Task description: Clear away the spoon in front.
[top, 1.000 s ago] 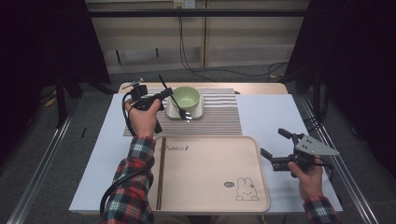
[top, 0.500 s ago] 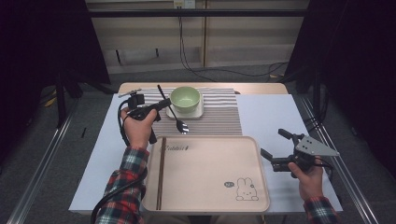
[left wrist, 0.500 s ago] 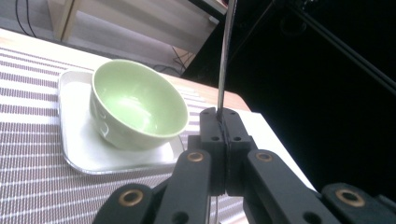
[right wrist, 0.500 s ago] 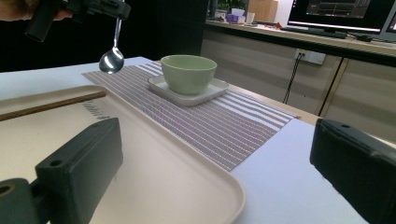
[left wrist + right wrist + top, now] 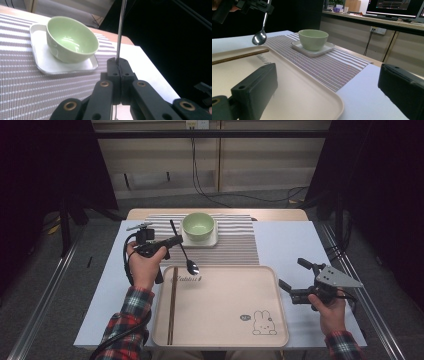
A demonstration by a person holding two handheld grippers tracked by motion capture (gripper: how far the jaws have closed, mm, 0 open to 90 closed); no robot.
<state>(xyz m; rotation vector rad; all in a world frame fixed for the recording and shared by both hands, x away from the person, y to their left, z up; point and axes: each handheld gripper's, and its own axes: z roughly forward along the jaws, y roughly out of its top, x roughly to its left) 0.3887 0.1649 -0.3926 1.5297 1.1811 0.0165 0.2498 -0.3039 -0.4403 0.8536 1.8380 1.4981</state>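
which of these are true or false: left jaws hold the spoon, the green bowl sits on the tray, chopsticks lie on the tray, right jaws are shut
The left gripper holds the spoon with its jaws: true.
The green bowl sits on the tray: false, it stands on a small white plate on the striped mat.
Chopsticks lie on the tray: true, along its left side.
The right gripper has shut jaws: false, they stand open and empty.

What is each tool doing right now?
Left tool: closed on the spoon, held above the tray.
Right tool: open, holding nothing.
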